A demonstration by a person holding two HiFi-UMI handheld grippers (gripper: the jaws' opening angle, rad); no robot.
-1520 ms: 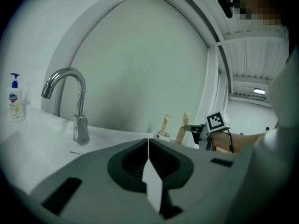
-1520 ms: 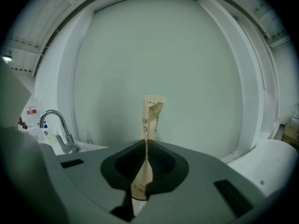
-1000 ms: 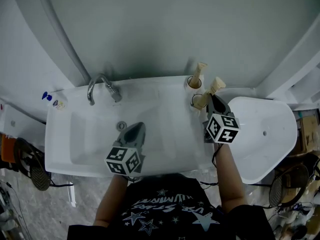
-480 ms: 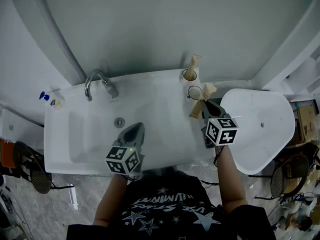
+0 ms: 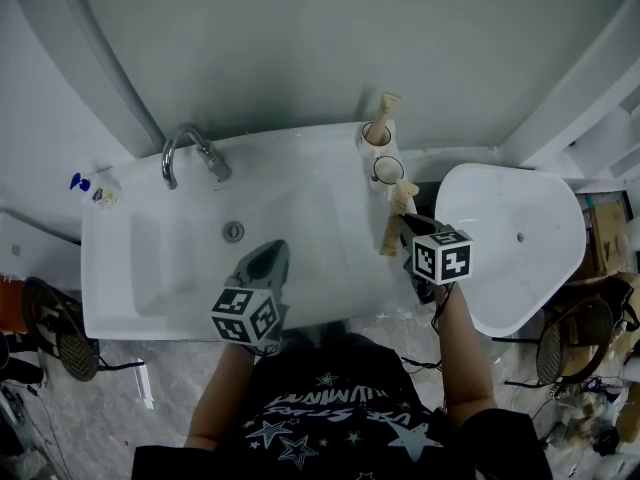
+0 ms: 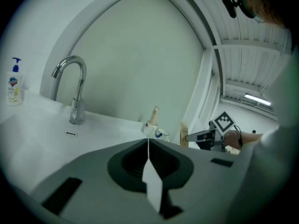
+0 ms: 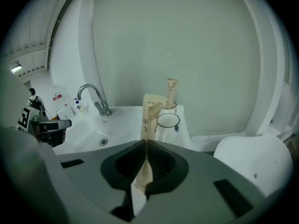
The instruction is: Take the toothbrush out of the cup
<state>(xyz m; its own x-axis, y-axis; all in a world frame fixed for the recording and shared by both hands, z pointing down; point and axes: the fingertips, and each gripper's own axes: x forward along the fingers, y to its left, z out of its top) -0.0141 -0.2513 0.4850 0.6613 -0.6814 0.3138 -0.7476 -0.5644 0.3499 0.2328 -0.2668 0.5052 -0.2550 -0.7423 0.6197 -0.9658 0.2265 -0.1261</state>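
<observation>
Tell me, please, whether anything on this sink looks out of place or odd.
Nothing is spilled or damaged. Only the boxed toothbrush is out of place: the right gripper holds it tilted over the right side of the sink, beside the empty cup.

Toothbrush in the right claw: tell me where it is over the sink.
In the head view the toothbrush is at the right edge of the sink, clamped in the right claw, just in front of the empty cup and outside it.
</observation>
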